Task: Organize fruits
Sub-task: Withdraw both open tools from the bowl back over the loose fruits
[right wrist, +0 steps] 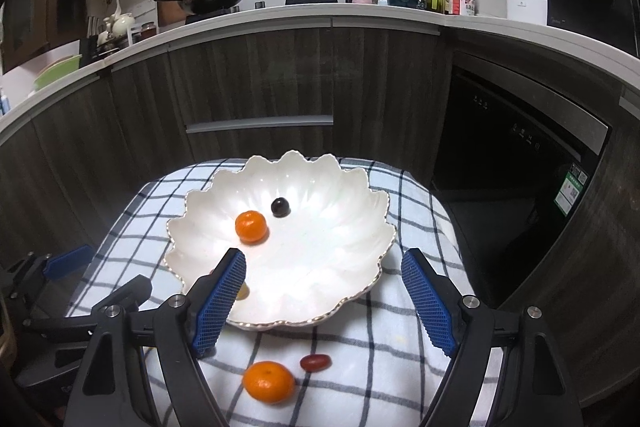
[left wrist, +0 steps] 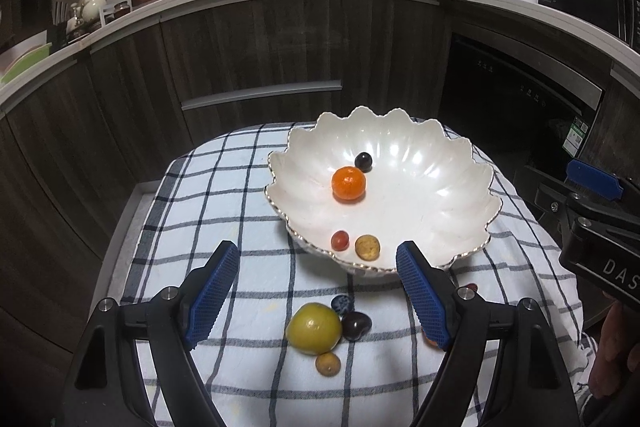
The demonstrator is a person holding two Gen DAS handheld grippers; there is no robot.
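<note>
Ahead of both tongs, a scalloped white bowl (left wrist: 440, 163) holds a mandarin (left wrist: 348, 183), dark grape (left wrist: 363, 161), cherry tomato (left wrist: 339, 240) and brownish fruit (left wrist: 367, 247). Between the left tongs' fingers lie a yellow-green fruit (left wrist: 313, 327) and dark plum (left wrist: 356, 325); between the right's, another mandarin (right wrist: 268, 381).

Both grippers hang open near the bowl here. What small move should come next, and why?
Probably lower the right gripper onto the tangerine on the checked cloth: it lies between the open fingers, outside the white bowl, which already holds another tangerine and a dark grape.

A bowl (left wrist: 460, 183) sits on the cloth (left wrist: 224, 195), four fruits inside, others lying before it.
</note>
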